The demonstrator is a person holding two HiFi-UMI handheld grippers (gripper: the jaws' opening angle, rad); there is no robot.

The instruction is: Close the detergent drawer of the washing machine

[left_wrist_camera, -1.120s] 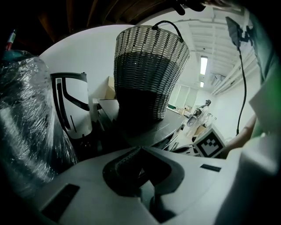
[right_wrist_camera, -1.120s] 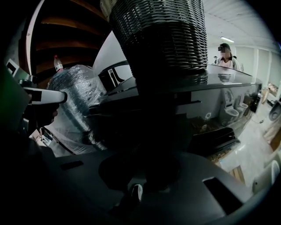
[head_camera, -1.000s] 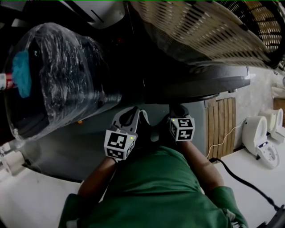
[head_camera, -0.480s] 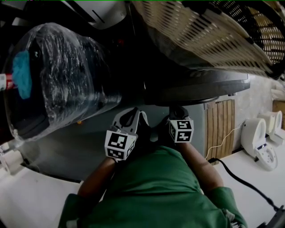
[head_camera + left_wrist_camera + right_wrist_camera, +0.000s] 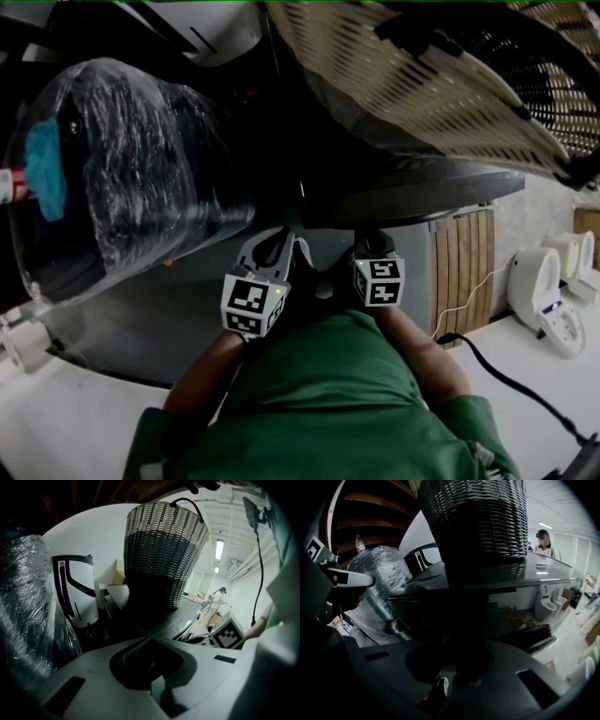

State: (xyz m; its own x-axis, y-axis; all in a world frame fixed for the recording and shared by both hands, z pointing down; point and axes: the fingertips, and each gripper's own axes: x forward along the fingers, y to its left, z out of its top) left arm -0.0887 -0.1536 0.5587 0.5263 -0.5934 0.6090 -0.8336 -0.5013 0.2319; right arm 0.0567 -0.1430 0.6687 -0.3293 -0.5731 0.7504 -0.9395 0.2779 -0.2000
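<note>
L gripper (image 5: 281, 234) and R gripper (image 5: 373, 242) side by side at lower ctr of frame, tips pointing at washing machine (image 5: 412, 192), its dark top edge across mid-frame. L jaws pressed together, nothing between. R view dim, jaws look closed too, empty. Detergent drawer not made out in shadow. Wicker basket (image 5: 422, 84) on top, upper right; plastic-wrapped bundle (image 5: 122, 169) upper left.

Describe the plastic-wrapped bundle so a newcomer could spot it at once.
Start from the woven basket filling the top of the head view, standing on the dark machine top. Left of it lies a bulky dark bundle. It alone is wrapped in shiny clear film, with a blue patch at its left end.
</note>
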